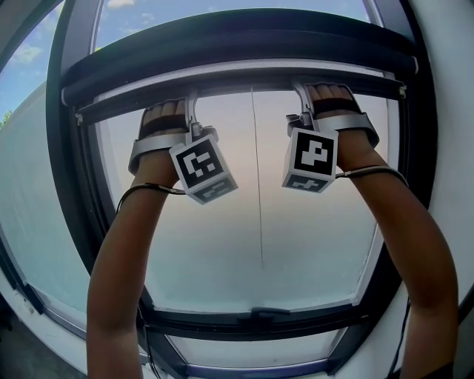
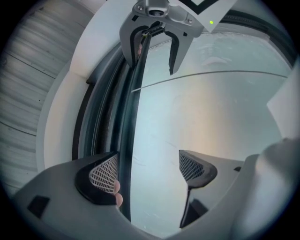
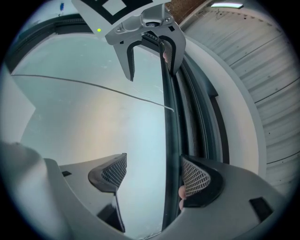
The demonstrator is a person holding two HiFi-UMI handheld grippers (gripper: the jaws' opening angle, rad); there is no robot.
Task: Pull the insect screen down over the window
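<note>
The insect screen's pull bar [image 1: 244,74] sits at the top of the frame under its dark housing [image 1: 237,41]. It looks stiff, light and probably sprung, best taken evenly either side of centre. The left tool [image 2: 149,171] and the right tool [image 3: 154,173] stand wide open, released; the bar runs between each one's pads [image 2: 104,174], beside the outer pad.

The window frame [image 1: 63,148] is black. The insect screen [image 1: 259,222] is pale grey, with a soft pink glow in the middle and a thin dark line down it. The sky [image 1: 148,22] is blue with white clouds.

The left hand-held gripper [image 2: 147,171] and the right hand-held gripper [image 3: 154,174] are grey. Their pads [image 2: 104,174] are black with a white grid pattern. The cubes [image 1: 204,166] are white with black square marks. A small light [image 2: 211,22] is green. The wall [image 1: 452,111] is white.
</note>
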